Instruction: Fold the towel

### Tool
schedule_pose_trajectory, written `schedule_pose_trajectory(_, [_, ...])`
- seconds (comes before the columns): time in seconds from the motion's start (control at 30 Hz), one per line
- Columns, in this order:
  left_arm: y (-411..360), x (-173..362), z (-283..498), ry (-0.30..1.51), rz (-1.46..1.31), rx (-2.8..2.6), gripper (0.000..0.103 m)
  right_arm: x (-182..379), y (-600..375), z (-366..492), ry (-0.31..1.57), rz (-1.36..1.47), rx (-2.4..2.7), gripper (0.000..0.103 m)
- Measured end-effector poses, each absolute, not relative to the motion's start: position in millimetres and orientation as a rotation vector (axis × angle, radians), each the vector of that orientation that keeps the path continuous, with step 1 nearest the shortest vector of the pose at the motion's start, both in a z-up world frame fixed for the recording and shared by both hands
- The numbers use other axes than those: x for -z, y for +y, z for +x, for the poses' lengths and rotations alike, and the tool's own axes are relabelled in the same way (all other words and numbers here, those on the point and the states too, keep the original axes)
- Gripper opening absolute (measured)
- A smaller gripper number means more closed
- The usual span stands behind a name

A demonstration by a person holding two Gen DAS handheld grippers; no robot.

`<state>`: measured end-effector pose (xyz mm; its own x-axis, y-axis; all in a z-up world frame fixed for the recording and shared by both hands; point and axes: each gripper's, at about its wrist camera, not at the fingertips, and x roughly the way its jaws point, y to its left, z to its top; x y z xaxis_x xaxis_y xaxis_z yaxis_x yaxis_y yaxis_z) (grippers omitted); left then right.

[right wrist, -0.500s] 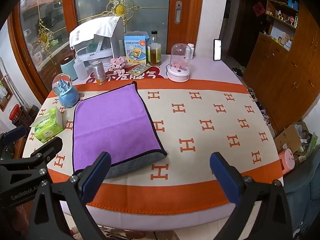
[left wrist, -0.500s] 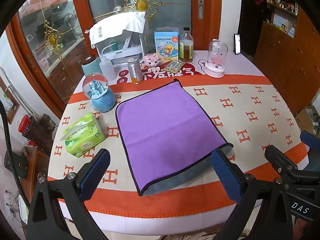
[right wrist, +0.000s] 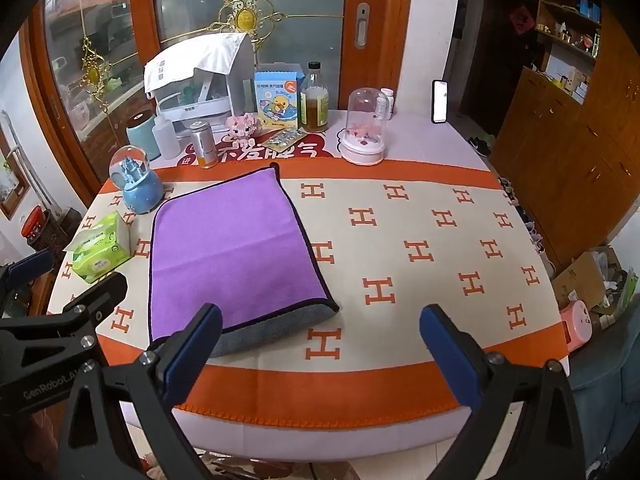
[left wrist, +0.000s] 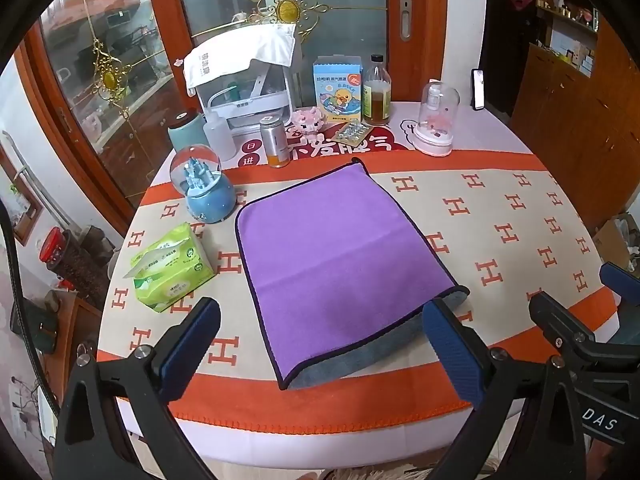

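Your towel (left wrist: 336, 256) lies folded on the table (left wrist: 500, 240), purple on top; a grey layer peeks out at the near edge, the rest of it hidden; your left gripper (left wrist: 324, 352) and right gripper (right wrist: 320, 354) both gape wide, holding nothing; the glass dome (left wrist: 436, 120) covers something pink, too small to tell.
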<state>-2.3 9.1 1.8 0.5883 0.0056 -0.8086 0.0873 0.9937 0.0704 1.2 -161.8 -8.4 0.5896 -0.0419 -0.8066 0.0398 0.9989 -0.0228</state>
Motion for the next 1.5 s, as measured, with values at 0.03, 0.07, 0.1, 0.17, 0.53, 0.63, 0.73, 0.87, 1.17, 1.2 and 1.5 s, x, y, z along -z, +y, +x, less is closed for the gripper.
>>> schedule_pose_trajectory(0.03, [9.4,-1.2,-2.2,0.943,0.104,0.048,0.101,8.2,-161.8,1.0,0.939,-0.003,0.048,0.1])
schedule_pose_trajectory(0.07, [5.6,-1.2,-2.6,0.944,0.103,0.045,0.101,8.4,-161.8,1.0,0.939,-0.005,0.048,0.1])
schedule_pose_trajectory(0.1, [5.8,-1.0,-2.3,0.945,0.101,0.047,0.101,8.5,-161.8,0.8,0.939,-0.005,0.049,0.1])
schedule_pose_trajectory(0.17, [4.3,-0.8,-1.5,0.947,0.101,0.047,0.101,8.6,-161.5,0.5,0.938,-0.004,0.051,0.1])
schedule_pose_trajectory(0.53, [4.0,-0.5,-1.5,0.944,0.1,0.047,0.101,10.5,-163.1,0.5,0.939,-0.002,0.043,0.1])
schedule_pose_trajectory(0.63, [4.7,-0.5,-1.8,0.944,0.1,0.046,0.101,10.4,-163.3,0.9,0.939,-0.001,0.043,0.1])
schedule_pose_trajectory(0.73, [3.9,-0.1,-1.3,0.948,0.099,0.047,0.101,10.5,-162.9,1.1,0.941,-0.001,0.041,0.1])
schedule_pose_trajectory(0.87, [3.6,-1.0,-0.4,0.947,0.101,0.045,0.1,11.8,-161.4,0.5,0.937,-0.004,0.038,0.1])
schedule_pose_trajectory(1.17, [2.9,-0.6,0.3,0.947,0.1,0.044,0.1,12.2,-160.0,0.7,0.936,-0.006,0.036,0.099])
schedule_pose_trajectory(1.2, [2.7,-0.7,0.6,0.947,0.1,0.044,0.1,11.9,-160.3,0.5,0.937,-0.004,0.036,0.099])
schedule_pose_trajectory(1.5, [3.0,-0.7,0.1,0.937,0.097,0.043,0.101,9.6,-159.8,0.0,0.928,-0.005,0.032,0.099])
